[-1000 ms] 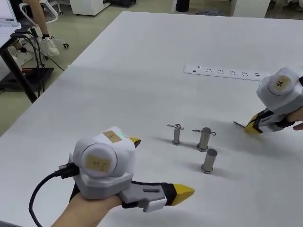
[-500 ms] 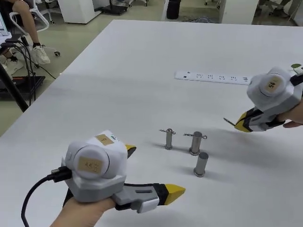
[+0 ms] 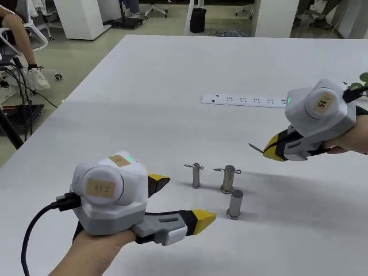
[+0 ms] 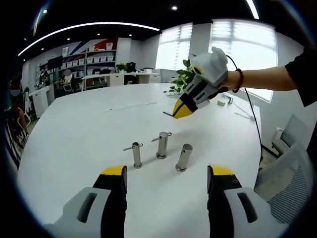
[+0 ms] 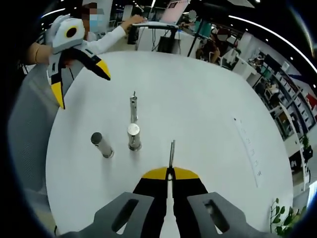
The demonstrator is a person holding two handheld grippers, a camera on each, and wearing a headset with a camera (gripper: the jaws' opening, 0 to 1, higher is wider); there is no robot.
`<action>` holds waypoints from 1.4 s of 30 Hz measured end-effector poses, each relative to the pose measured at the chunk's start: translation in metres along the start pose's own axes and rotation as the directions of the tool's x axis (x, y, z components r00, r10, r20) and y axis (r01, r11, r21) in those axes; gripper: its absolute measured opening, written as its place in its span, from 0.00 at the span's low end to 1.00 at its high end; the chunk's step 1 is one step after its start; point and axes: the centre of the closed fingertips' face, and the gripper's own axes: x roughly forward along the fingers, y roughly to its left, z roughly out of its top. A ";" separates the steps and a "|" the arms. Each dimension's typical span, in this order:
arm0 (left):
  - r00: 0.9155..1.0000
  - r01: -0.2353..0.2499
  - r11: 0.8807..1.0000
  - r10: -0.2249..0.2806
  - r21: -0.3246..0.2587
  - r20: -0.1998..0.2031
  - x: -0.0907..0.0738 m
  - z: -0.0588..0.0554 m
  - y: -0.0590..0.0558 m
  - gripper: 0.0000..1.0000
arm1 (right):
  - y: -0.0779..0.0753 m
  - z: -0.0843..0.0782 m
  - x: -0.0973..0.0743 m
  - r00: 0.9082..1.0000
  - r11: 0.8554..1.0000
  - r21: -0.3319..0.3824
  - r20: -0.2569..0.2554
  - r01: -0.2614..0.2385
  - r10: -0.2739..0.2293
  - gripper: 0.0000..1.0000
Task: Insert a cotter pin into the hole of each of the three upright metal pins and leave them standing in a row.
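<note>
Three short metal pins stand upright on the white table (image 3: 144, 109). The left pin (image 3: 196, 175) and the middle pin (image 3: 228, 179) each carry a cotter pin through the top. The third pin (image 3: 234, 204) stands nearer me, bare; it is also in the left gripper view (image 4: 184, 157) and the right gripper view (image 5: 102, 145). My right gripper (image 3: 270, 152) hovers right of and above the pins, shut on a thin cotter pin (image 5: 172, 151) that sticks out past its tips. My left gripper (image 3: 184, 199) is open, low at the pins' left, with nothing between its jaws.
A white power strip (image 3: 244, 100) lies across the table behind the pins. A green plant (image 3: 361, 79) shows at the right edge. Office chairs and a seated person are off the table's far left corner.
My right gripper has risen off the table and come left toward the pins, with the cotter pin in it. My left gripper stays open beside the pins. The head camera has shifted.
</note>
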 end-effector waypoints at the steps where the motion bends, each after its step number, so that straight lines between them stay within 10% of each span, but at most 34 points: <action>1: 1.000 0.003 1.000 -0.003 0.001 0.007 0.002 0.004 0.000 0.62 | 0.004 0.005 -0.001 1.000 1.000 -0.002 0.008 -0.004 0.004 0.00; 17: 0.998 0.066 0.994 -0.064 -0.082 0.029 0.016 0.025 -0.006 0.49 | 0.051 0.055 -0.006 0.991 0.986 -0.159 0.107 -0.058 0.075 0.00; 42: 0.985 0.175 0.954 -0.171 -0.243 0.036 0.019 0.024 -0.028 0.25 | 0.096 0.068 -0.008 0.977 0.930 -0.349 0.131 -0.113 0.168 0.00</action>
